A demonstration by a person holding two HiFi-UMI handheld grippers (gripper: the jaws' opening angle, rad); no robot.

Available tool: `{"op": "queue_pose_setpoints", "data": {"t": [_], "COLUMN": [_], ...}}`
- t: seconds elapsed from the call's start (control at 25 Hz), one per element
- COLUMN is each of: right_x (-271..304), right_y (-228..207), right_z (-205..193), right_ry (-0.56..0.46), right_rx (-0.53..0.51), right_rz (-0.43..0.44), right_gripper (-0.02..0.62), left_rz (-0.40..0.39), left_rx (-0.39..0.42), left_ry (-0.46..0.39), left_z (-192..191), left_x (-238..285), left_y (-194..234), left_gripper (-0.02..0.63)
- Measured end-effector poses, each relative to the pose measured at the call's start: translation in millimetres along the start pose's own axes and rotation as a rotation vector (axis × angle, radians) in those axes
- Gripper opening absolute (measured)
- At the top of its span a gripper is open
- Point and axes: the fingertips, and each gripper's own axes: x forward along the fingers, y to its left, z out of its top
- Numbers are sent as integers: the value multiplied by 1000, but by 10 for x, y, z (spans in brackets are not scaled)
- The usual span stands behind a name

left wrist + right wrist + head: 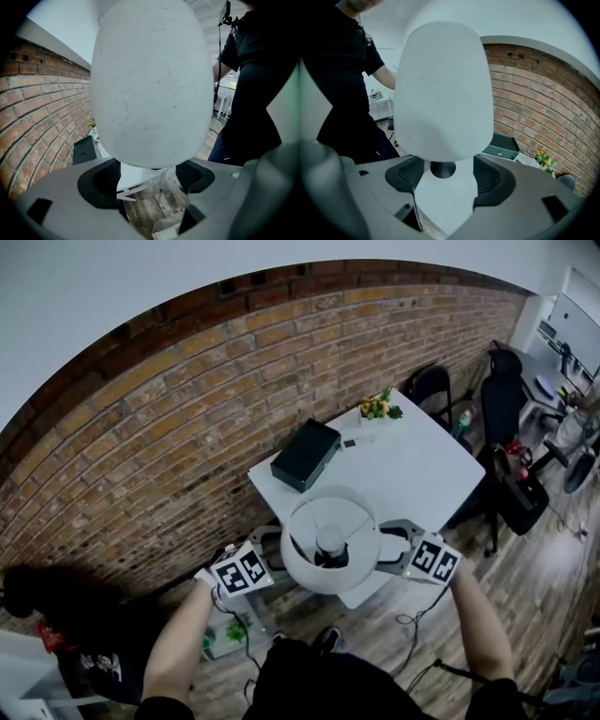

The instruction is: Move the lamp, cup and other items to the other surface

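Two grippers: I held the left gripper [274, 549] and the right gripper [389, 545] one in each hand, on opposite sides of the lamp [330, 538].
Left gripper [150, 173]: released, its jaws stood wide apart. The white shade [152, 84] filled the space just above and between them. I could not tell if they touched it.
Right gripper [444, 176]: also released, jaws wide apart. The shade [443, 89] was just above them, and a dark round part [442, 168] of the lamp showed under it, in the gap.
Lamp: upright, over the near corner of the white table [422, 465]. I could not tell if it stood there or was lifted.
Table: a black box [306, 454] lay at its far left side and some flowers [380, 407] at the far corner, both well apart from the lamp.
Around: a brick wall [169, 427] was behind the table, a dark chair [431, 385] beside the far corner, and a wooden floor [544, 559] below.
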Motion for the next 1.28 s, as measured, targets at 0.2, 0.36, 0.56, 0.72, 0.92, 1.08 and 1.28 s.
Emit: {"op": "queue_pose_setpoints", "data": {"t": [0.2,0.36,0.56,0.72,0.92,1.08,1.28], "right_x": [-34,34,97,205,325,331,332], "right_y": [-247,-491,-837,-1056,-1190,-1295,-1270], "right_z": [-108,-206,-337,-428,-558,-550,-602], "right_ry": [4,18,57,71,76,53,42], "right_rx": [17,39,74,85,107,147,220], "right_rz": [-15,-36,-73,-84,-77,-89,-81], "right_gripper": [333,333,333,333,333,330,319], "left_rz": [-29,-54,-75,-99,-129,-136,-143], "left_rx": [21,41,74,94,96,71,63], "left_ry": [20,14,9,29,34,-14,-59], "left_z": [33,73,171,113,71,94,170], "left_x": [238,413,611,779,923,996,1014], "left_y": [215,475,841,1084,1228,1342,1353], "left_gripper": [360,360,360,360,360,360,360]}}
